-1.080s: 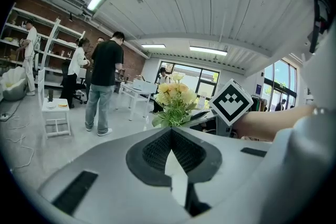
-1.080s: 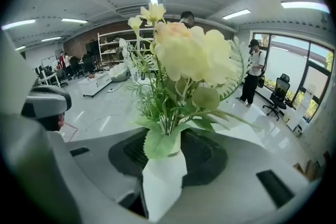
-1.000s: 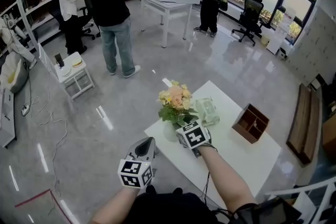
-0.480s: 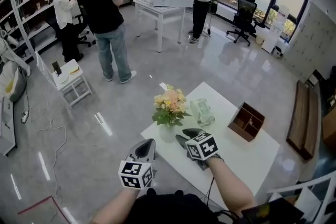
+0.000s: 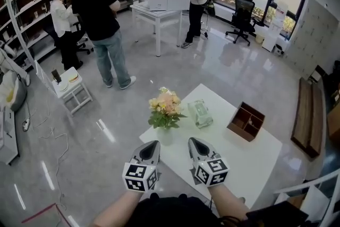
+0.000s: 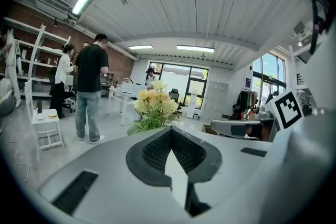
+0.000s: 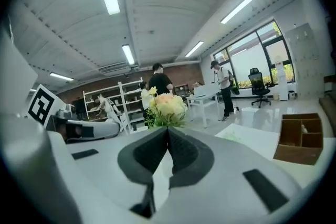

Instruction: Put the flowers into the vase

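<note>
A bunch of yellow and peach flowers [image 5: 163,106] stands upright in a pale vase [image 5: 165,136] near the left corner of the white table [image 5: 249,159]. Both grippers hover side by side in front of it, apart from it. My left gripper [image 5: 151,144] is shut and empty, left of the vase. My right gripper [image 5: 194,142] is to the right; its jaws are closing and meet at the tips with nothing between them. The flowers [image 6: 154,105] rise past the left gripper [image 6: 170,131] in its own view. In the right gripper view the flowers [image 7: 167,107] show beyond the right gripper [image 7: 168,129].
A crumpled clear wrapper [image 5: 201,113] lies behind the vase, and a brown wooden divided box [image 5: 246,121] sits to the right. Several people [image 5: 101,18] stand on the grey floor beyond. A small white side table [image 5: 71,87] is at the left, a larger white table [image 5: 156,16] farther back.
My right gripper has drawn back from the vase toward the table's near edge, and its jaws have closed empty. The flowers stay in the vase. The left gripper has shifted only slightly.
</note>
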The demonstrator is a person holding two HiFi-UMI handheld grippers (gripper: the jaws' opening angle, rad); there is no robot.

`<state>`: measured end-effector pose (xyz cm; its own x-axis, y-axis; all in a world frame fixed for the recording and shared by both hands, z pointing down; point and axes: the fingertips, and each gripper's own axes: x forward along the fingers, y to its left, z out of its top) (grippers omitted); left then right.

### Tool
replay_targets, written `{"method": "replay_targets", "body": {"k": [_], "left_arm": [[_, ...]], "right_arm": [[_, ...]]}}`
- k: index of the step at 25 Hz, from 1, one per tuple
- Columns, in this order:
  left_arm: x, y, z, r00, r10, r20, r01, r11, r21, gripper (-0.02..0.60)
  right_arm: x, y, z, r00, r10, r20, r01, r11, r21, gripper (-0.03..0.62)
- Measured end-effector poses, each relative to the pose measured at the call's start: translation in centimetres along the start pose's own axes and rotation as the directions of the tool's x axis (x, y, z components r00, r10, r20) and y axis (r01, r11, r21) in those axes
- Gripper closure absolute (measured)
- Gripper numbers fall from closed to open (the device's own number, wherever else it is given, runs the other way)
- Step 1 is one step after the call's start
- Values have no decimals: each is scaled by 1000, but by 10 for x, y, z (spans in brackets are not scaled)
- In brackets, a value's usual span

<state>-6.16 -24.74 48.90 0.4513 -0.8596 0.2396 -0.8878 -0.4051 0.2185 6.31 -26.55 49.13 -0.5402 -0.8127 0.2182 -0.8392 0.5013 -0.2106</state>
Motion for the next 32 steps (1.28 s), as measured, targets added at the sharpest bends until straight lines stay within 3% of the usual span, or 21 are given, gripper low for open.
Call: {"method": "replay_targets", "body": {"k": [7,32], "left_arm": [[4,-9,2,1000,-8,8,7,1000,16,578],[3,7,-4,1000,20,-9,-20,1000,-12,578]], "right_arm": [[-7,-2,10,998,-35,51,34,999,16,591],[7,14,-11,999,-26,-38,25,999,-23,591]]}}
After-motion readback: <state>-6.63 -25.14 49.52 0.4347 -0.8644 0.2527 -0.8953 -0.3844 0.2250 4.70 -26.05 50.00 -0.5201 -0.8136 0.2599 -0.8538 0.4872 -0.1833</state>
